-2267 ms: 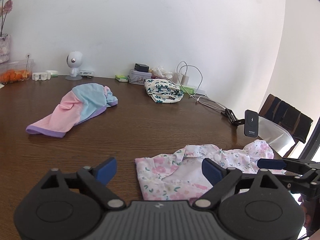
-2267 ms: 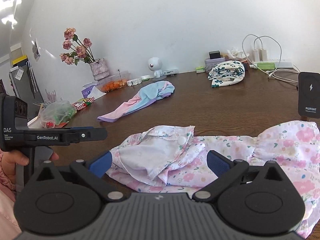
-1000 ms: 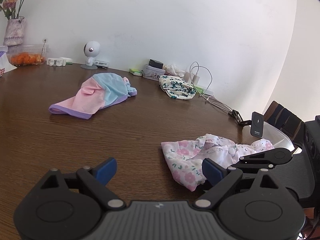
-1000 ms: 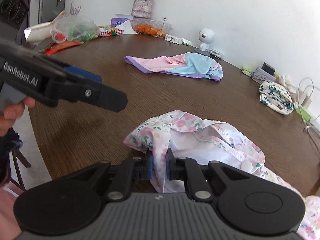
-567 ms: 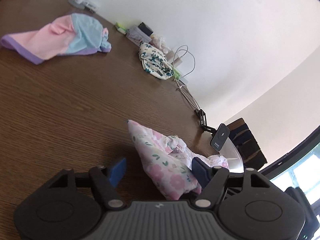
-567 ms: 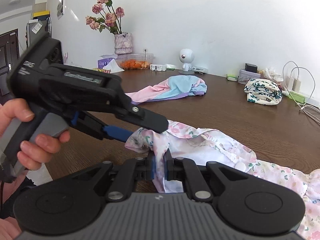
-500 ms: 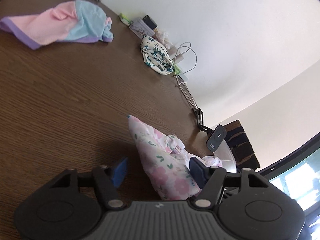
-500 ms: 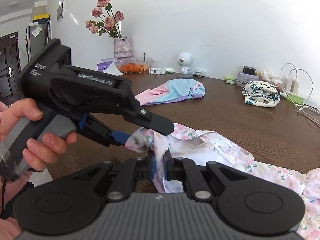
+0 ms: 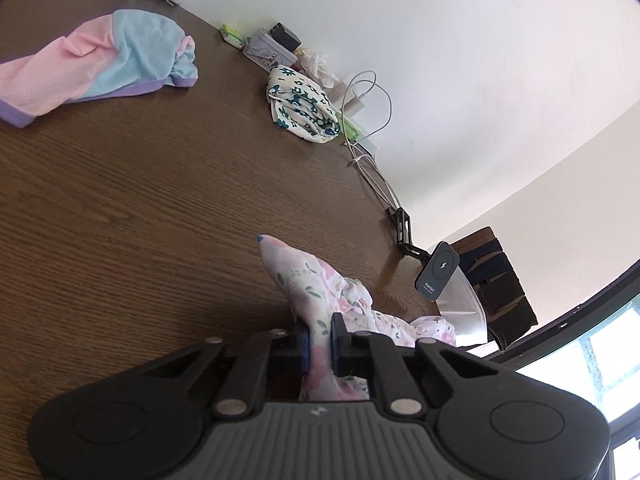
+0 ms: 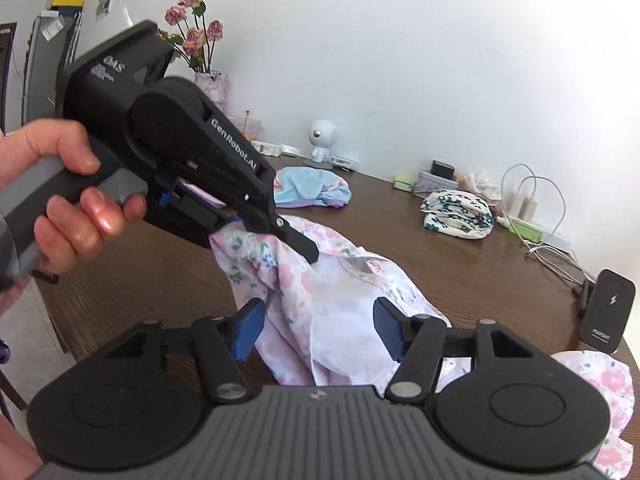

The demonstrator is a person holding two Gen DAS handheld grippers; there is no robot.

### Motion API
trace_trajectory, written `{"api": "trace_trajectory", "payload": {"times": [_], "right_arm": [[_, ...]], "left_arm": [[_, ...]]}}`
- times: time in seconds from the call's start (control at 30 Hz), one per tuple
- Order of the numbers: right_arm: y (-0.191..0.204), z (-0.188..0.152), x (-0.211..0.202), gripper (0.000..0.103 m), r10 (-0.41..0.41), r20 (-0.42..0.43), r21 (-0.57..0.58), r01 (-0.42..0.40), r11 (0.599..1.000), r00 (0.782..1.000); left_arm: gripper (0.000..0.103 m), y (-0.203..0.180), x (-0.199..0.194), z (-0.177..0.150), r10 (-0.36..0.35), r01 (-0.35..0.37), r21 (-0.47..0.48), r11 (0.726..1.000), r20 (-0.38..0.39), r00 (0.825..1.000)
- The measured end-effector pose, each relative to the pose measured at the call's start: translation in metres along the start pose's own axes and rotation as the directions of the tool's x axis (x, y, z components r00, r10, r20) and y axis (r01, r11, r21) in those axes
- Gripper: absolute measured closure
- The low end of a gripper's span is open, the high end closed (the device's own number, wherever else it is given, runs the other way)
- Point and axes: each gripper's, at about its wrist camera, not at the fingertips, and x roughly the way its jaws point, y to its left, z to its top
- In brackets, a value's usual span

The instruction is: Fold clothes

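Your left gripper [image 9: 319, 344] has its blue-padded fingers pressed together on a bunched fold of the thin white garment printed with pink flowers [image 10: 320, 304], and the soft, crumpled cotton rises from the pinch to a pointed corner. In the right wrist view that same gripper [image 10: 280, 236] holds the fabric lifted above the dark brown wood-grain table [image 9: 132, 200], and the rest of the garment drapes down in loose wrinkled folds, its paler plain inner side showing and its far end lying on the table by the edge. Your right gripper [image 10: 318, 330] has its fingers spread wide, with the hanging cloth between them and neither pad clearly touching it. Farther back on the table lie a pink, blue and lilac mesh garment [image 9: 100, 64] and a rolled cream cloth with dark green flowers [image 9: 302, 106]. A black rectangular wireless charger [image 10: 606, 310] stands near the table's edge.
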Motion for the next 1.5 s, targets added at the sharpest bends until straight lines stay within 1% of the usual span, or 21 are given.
{"api": "trace_trajectory", "payload": {"times": [0.1, 0.17, 0.2, 0.4, 0.43, 0.47, 0.5, 0.57, 0.6, 0.67, 0.73, 0.8, 0.83, 0.93, 1.07, 1.17, 1.23, 1.3, 1.37, 1.43, 1.5], "right_arm": [[0.006, -0.001, 0.003, 0.034, -0.036, -0.025, -0.024, 0.035, 0.999, 0.999], [0.014, 0.003, 0.003, 0.022, -0.065, -0.014, -0.049, 0.065, 0.997, 0.998], [0.017, 0.004, 0.002, 0.019, -0.082, -0.008, -0.062, 0.081, 0.995, 0.997], [0.029, 0.010, 0.018, 0.018, -0.207, -0.023, -0.105, 0.203, 0.974, 0.978], [0.029, 0.009, 0.023, 0.022, -0.238, -0.035, -0.109, 0.233, 0.966, 0.971], [0.028, 0.008, 0.028, 0.031, -0.261, -0.049, -0.108, 0.254, 0.961, 0.964], [0.025, 0.006, 0.032, 0.036, -0.258, -0.066, -0.089, 0.252, 0.964, 0.964], [0.020, 0.006, 0.036, 0.056, -0.232, -0.082, -0.035, 0.230, 0.973, 0.969], [0.019, 0.006, 0.036, 0.060, -0.226, -0.081, -0.017, 0.225, 0.974, 0.971], [0.011, 0.005, 0.032, 0.079, -0.187, -0.070, 0.052, 0.191, 0.980, 0.980], [0.000, 0.004, 0.025, 0.086, -0.136, -0.053, 0.142, 0.142, 0.980, 0.989], [-0.019, 0.001, 0.015, 0.090, -0.066, -0.025, 0.280, 0.070, 0.958, 0.998], [-0.031, -0.002, 0.009, 0.090, -0.033, -0.006, 0.360, 0.033, 0.933, 0.999], [-0.063, -0.015, -0.004, 0.091, 0.029, 0.061, 0.549, -0.058, 0.834, 0.998], [-0.089, -0.042, -0.017, 0.091, 0.057, 0.150, 0.706, -0.147, 0.692, 0.987], [-0.100, -0.063, -0.016, 0.091, 0.062, 0.168, 0.791, -0.172, 0.587, 0.984], [-0.106, -0.076, -0.016, 0.091, 0.059, 0.183, 0.837, -0.187, 0.514, 0.981], [-0.112, -0.088, -0.018, 0.091, 0.052, 0.201, 0.875, -0.203, 0.439, 0.978], [-0.119, -0.097, -0.019, 0.091, 0.049, 0.221, 0.905, -0.224, 0.363, 0.974], [-0.122, -0.105, -0.021, 0.091, 0.050, 0.231, 0.921, -0.235, 0.310, 0.972], [-0.125, -0.111, -0.022, 0.090, 0.045, 0.235, 0.929, -0.238, 0.284, 0.971]], "left_arm": [[0.095, -0.018, 0.000, 0.004, 0.021, -0.021, 0.027, 0.999, -0.006, 1.000], [0.095, -0.034, 0.001, 0.007, 0.039, -0.038, 0.064, 0.997, -0.009, 0.999], [0.095, -0.042, 0.001, 0.009, 0.048, -0.047, 0.084, 0.995, -0.009, 0.999], [0.095, -0.073, 0.007, 0.008, 0.096, -0.094, 0.155, 0.983, -0.007, 0.995], [0.095, -0.075, 0.008, 0.007, 0.102, -0.100, 0.155, 0.983, -0.006, 0.995], [0.095, -0.075, 0.008, 0.006, 0.107, -0.105, 0.153, 0.983, -0.004, 0.994], [0.095, -0.076, 0.008, 0.005, 0.112, -0.110, 0.151, 0.982, -0.002, 0.994], [0.095, -0.077, 0.008, 0.005, 0.120, -0.118, 0.145, 0.982, -0.003, 0.993], [0.095, -0.078, 0.008, 0.005, 0.122, -0.120, 0.146, 0.982, -0.003, 0.993], [0.094, -0.082, 0.006, 0.004, 0.123, -0.121, 0.152, 0.981, -0.004, 0.992], [0.094, -0.087, 0.003, 0.003, 0.108, -0.105, 0.174, 0.979, -0.007, 0.994], [0.080, -0.098, 0.000, 0.001, 0.074, -0.070, 0.233, 0.970, -0.008, 0.997], [0.070, -0.104, -0.001, -0.001, 0.047, -0.043, 0.268, 0.962, -0.005, 0.999], [0.049, -0.114, -0.002, -0.004, -0.022, 0.021, 0.328, 0.944, 0.000, 1.000], [0.049, -0.116, 0.006, -0.007, -0.098, 0.094, 0.331, 0.939, -0.005, 0.995], [0.051, -0.116, 0.021, -0.007, -0.094, 0.090, 0.343, 0.935, -0.006, 0.996], [0.062, -0.116, 0.034, -0.008, -0.087, 0.088, 0.356, 0.930, -0.021, 0.996], [0.074, -0.115, 0.047, -0.009, -0.109, 0.122, 0.354, 0.927, -0.055, 0.992], [0.074, -0.115, 0.056, -0.011, -0.141, 0.158, 0.338, 0.928, -0.075, 0.987], [0.073, -0.114, 0.063, -0.011, -0.166, 0.182, 0.312, 0.932, -0.077, 0.983], [0.070, -0.112, 0.065, -0.009, -0.198, 0.208, 0.283, 0.936, -0.065, 0.978]]}}
